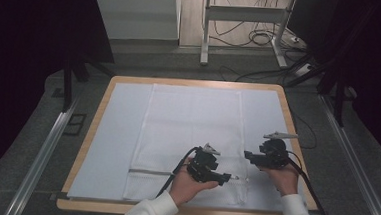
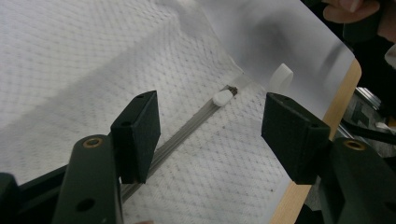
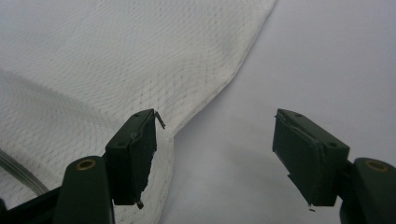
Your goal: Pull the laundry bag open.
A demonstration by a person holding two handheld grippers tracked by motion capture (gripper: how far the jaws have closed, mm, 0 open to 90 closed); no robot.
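Zipper pull point(image 2: 222, 97) lies dead ahead between open left gripper point(image 2: 210, 135) jaws, zipper track point(image 2: 187, 130) running lengthwise toward it; right gripper point(image 3: 215, 154) open beside mesh bag point(image 3: 93, 60) edge.

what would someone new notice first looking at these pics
A white mesh laundry bag lies flat in the middle of the pale table mat. Its grey zipper runs along the near edge, white pull at the right end. The left tongs hang open over that zipper, the right tongs open beside the bag's right edge.

White mesh-patterned bag point(image 1: 191, 137) with grey zipper point(image 2: 187, 133), pale blue mat point(image 1: 117, 133), wooden-edged table point(image 1: 89, 136)
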